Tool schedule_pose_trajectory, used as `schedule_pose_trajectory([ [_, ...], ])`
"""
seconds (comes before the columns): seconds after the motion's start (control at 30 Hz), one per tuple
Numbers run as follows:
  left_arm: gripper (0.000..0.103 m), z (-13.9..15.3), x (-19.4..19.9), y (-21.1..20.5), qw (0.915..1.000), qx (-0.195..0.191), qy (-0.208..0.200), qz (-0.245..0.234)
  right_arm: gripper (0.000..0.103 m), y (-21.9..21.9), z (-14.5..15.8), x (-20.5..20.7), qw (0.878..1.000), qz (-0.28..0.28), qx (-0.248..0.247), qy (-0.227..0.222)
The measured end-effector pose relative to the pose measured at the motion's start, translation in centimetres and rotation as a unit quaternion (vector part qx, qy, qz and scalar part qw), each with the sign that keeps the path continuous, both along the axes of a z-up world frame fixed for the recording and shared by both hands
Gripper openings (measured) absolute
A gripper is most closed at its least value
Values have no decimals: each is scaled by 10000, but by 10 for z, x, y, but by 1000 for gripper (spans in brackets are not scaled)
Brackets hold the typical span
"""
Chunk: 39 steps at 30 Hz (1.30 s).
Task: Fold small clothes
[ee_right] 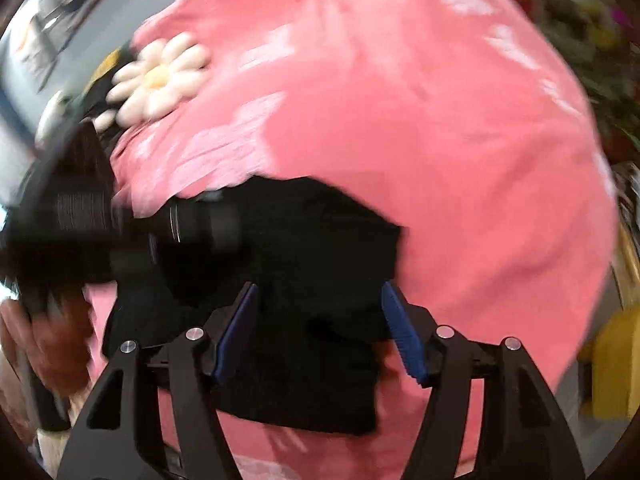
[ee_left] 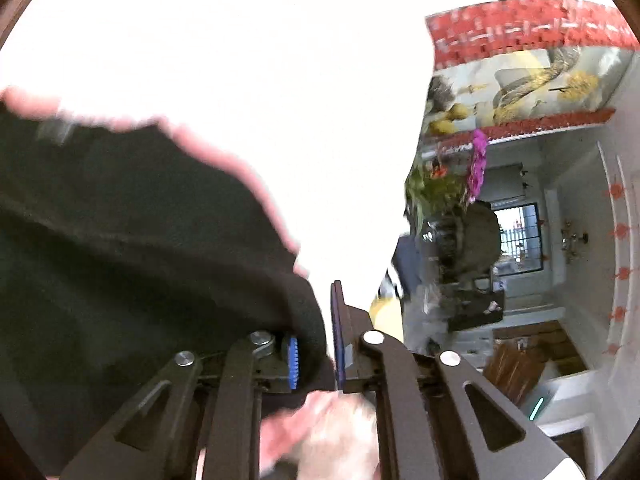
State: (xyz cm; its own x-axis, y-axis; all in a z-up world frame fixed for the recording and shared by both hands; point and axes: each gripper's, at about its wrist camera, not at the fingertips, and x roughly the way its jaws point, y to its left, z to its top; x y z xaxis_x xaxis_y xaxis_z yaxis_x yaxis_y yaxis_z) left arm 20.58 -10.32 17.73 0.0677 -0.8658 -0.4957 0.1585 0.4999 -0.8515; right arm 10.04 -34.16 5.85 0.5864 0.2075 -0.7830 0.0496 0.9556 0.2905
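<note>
In the right wrist view a small garment (ee_right: 304, 264) lies on a larger cloth (ee_right: 420, 140), near the camera and between the right gripper's (ee_right: 320, 336) spread fingers. The left gripper (ee_right: 72, 216) comes in from the left at the garment's left edge. A padded flower (ee_right: 160, 80) sits on the cloth, far left.

We see a black garment (ee_right: 304, 264) on a pink cloth (ee_right: 440, 140) with pale blotches and a cream daisy (ee_right: 160, 80); blue pads (ee_right: 402, 336); red-patterned wall band (ee_left: 528, 24).
</note>
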Motion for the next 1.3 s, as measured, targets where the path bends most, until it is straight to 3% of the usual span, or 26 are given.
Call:
schedule_pose_trajectory([
  [0.03, 40, 11, 13, -7, 9999, -55, -125, 30, 65, -5, 1, -5, 10000, -63, 53, 36],
  [0.07, 51, 18, 21, -11, 9997, -102, -196, 66, 67, -5, 0, -7, 9999, -77, 71, 75],
  [0.13, 53, 34, 35, -11, 9992, -137, -277, 244, 67, -1, -2, -11, 9999, 75, 112, 103],
  [0.23, 66, 40, 33, 7, 9983, -262, -361, 368, 67, 12, -10, -3, 9994, 336, 34, 110],
  [0.33, 66, 30, 11, 44, 9962, 181, -594, 605, 67, 13, -25, 18, 9993, 304, 43, 205],
  [0.4, 66, 15, -5, 71, 9930, 635, -632, 773, 67, 6, -39, 41, 9984, 219, 404, 343],
  [0.47, 66, -1, -18, 97, 9896, 947, -522, 946, 32, 5, -59, 65, 9945, 284, 700, 731],
  [0.5, 66, -11, -25, 112, 9863, 1219, -405, 1031, 2, 5, -60, 69, 9945, 239, 638, 794],
  [0.6, 66, -29, -45, 140, 9738, 1925, -398, 1146, 2, 1, -48, 73, 9981, 62, 301, 527],
  [0.67, 66, -33, -55, 152, 9619, 2400, -556, 1185, 2, 5, -61, 77, 9954, 4, -542, 786],
  [0.7, 66, -36, -59, 157, 9570, 2579, -618, 1178, 4, 6, -64, 75, 9936, -106, -725, 857],
  [0.8, 66, -44, -66, 170, 9342, 3282, -827, 1132, 8, 2, -49, 56, 9948, -460, -582, 701],
  [0.87, 67, -53, -71, 185, 9255, 3533, -813, 1094, 28, 4, -42, 40, 9942, -598, -611, 645],
  [0.9, 67, -56, -73, 190, 9242, 3572, -772, 1107, 53, 3, -42, 33, 9935, -681, -639, 656],
  [0.93, 69, -60, -76, 198, 9232, 3598, -716, 1144, 65, 3, -44, 22, 9929, -775, -610, 667],
  [0.97, 69, -65, -79, 207, 9209, 3645, -615, 1234, 64, 1, -47, 16, 9930, -775, -557, 699],
  [1.17, 71, -96, -99, 244, 9232, 3565, 9, 1433, 64, 7, -72, -14, 9882, -914, -10, 1227],
  [1.2, 71, -101, -102, 247, 9244, 3540, 89, 1421, 68, 9, -73, -18, 9880, -947, 2, 1224],
  [1.3, 75, -119, -109, 259, 9369, 3106, 388, 1555, 74, 14, -73, -26, 9897, -908, -12, 1104],
])
